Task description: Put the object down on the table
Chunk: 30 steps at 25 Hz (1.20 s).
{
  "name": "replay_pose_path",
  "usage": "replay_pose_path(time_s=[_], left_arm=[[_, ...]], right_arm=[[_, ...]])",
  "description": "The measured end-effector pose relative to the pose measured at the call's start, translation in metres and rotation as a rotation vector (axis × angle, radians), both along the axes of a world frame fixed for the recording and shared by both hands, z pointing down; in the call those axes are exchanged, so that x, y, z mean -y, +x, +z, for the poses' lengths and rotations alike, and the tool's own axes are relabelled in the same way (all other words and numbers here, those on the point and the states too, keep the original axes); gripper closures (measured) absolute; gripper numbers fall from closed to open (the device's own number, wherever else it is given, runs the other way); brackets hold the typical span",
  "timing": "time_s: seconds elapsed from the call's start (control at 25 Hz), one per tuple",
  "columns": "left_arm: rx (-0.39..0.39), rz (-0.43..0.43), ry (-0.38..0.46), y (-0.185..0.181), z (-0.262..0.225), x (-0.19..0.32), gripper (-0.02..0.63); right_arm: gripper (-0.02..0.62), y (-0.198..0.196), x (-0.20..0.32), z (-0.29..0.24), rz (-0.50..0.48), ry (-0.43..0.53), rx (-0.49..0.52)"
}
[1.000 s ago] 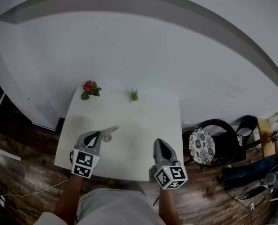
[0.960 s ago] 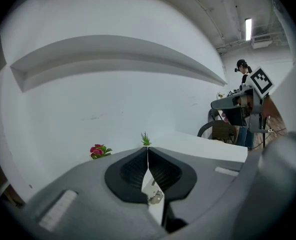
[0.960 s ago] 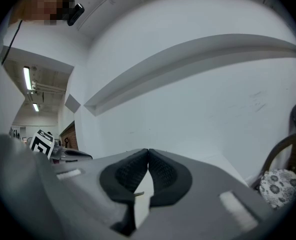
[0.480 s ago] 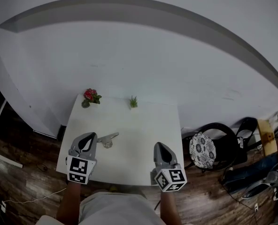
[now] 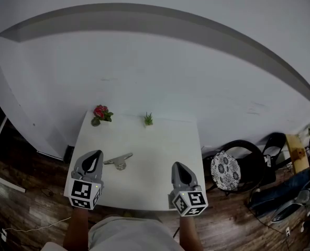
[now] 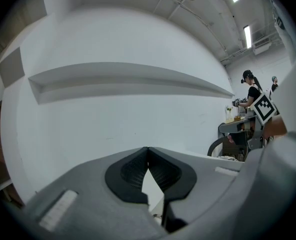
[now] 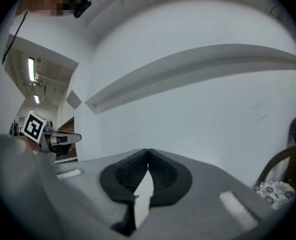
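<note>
A small silver metal tool point(image 5: 118, 161) lies flat on the white table point(image 5: 155, 150), left of the middle. My left gripper point(image 5: 96, 156) hovers just left of the tool, apart from it, near the table's front left corner. In the left gripper view its tips point(image 6: 148, 150) meet with nothing between them, and it faces the white wall. My right gripper point(image 5: 176, 166) hangs over the table's front right part. Its tips point(image 7: 148, 152) are also together and empty.
A red flower in a pot point(image 5: 100, 113) and a small green plant point(image 5: 148, 120) stand at the table's far edge against the wall. A chair with a patterned cushion point(image 5: 222, 170) stands to the right of the table. Wooden floor surrounds the table.
My left gripper has drawn back from the silver tool, toward the front left, and risen. The tool stays lying on the table. The right gripper has kept its place.
</note>
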<state>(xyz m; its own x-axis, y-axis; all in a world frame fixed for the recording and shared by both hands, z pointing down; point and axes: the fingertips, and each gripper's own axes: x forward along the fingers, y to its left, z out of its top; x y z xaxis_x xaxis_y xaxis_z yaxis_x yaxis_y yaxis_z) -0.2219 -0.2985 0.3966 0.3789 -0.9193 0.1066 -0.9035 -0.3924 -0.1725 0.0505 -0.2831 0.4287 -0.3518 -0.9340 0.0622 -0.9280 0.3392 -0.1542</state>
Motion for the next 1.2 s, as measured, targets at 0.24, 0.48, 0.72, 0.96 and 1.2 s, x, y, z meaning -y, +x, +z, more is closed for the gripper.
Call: replay_pose_path(time_s=[0.24,0.48,0.72,0.96,1.2], left_arm=[[-0.002,0.018,0.01,0.0,-0.001,0.0,0.598],[0.008,0.018,0.015,-0.005,-0.001,0.001,0.598],[0.012,-0.003,0.018,-0.015,0.002,0.003,0.598],[-0.004,-0.014,0.019,-0.022,0.001,0.005,0.598],[-0.012,-0.011,0.024,-0.023,0.0,0.01,0.598]], right_arm=[[0.592,-0.003,-0.001,-0.003,-0.001,0.019,-0.01],[0.592,-0.004,0.001,-0.002,0.017,0.009,-0.023],[0.592,-0.009,0.005,-0.002,0.015,0.015,-0.021],[0.592,-0.013,0.009,-0.003,0.011,0.016,-0.021],[0.592,-0.012,0.014,-0.002,0.016,0.017,-0.021]])
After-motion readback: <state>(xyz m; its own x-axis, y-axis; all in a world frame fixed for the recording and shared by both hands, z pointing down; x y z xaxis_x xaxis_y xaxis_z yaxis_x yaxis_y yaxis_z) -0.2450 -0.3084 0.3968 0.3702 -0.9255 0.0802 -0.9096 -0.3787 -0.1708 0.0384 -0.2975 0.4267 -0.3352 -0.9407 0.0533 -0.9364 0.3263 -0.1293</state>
